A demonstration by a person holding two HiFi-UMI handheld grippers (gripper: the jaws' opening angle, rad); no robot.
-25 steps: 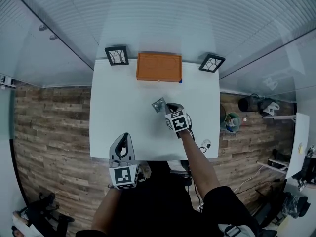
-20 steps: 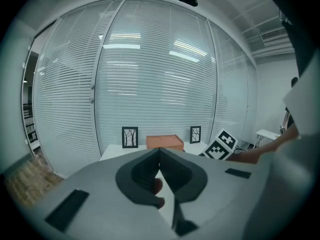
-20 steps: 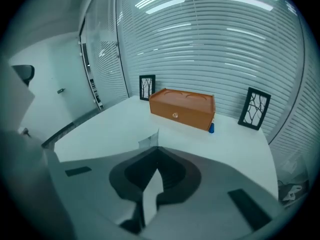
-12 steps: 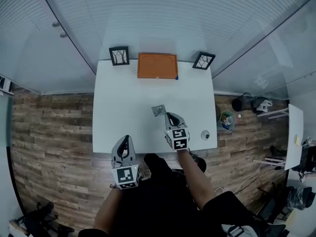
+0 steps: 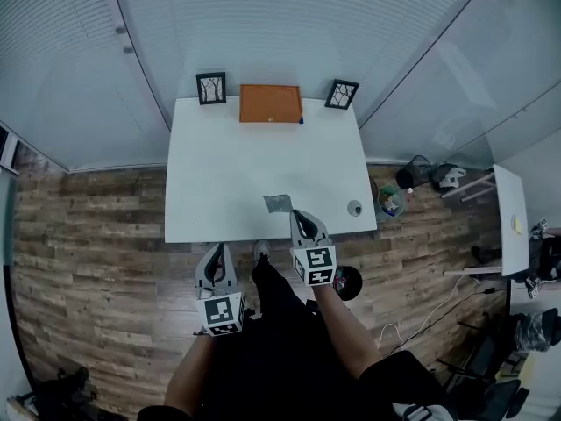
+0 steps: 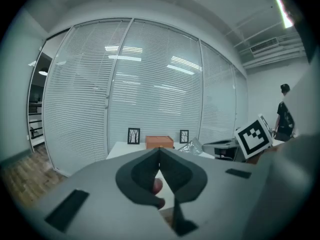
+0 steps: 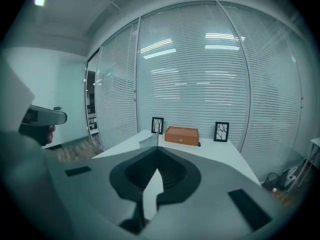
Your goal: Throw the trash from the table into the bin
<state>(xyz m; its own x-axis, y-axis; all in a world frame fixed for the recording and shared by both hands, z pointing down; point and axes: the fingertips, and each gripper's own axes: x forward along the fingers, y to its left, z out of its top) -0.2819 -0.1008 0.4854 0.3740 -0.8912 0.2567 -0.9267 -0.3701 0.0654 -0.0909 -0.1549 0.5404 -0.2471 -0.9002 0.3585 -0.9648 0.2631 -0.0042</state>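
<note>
Silvery crumpled wrapper [image 5: 278,203] sits pinched in the clenched right gripper [image 5: 296,214] over the white table's [image 5: 219,174] near edge — the bin [image 5: 388,202] stands on the floor at three o'clock from it. At eight o'clock, the left gripper [image 5: 219,247] hangs clamped shut, empty.

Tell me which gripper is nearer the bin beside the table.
Right. The right gripper hangs over the table's near edge, left of the bin; the left gripper sits farther left, off the table.
</note>
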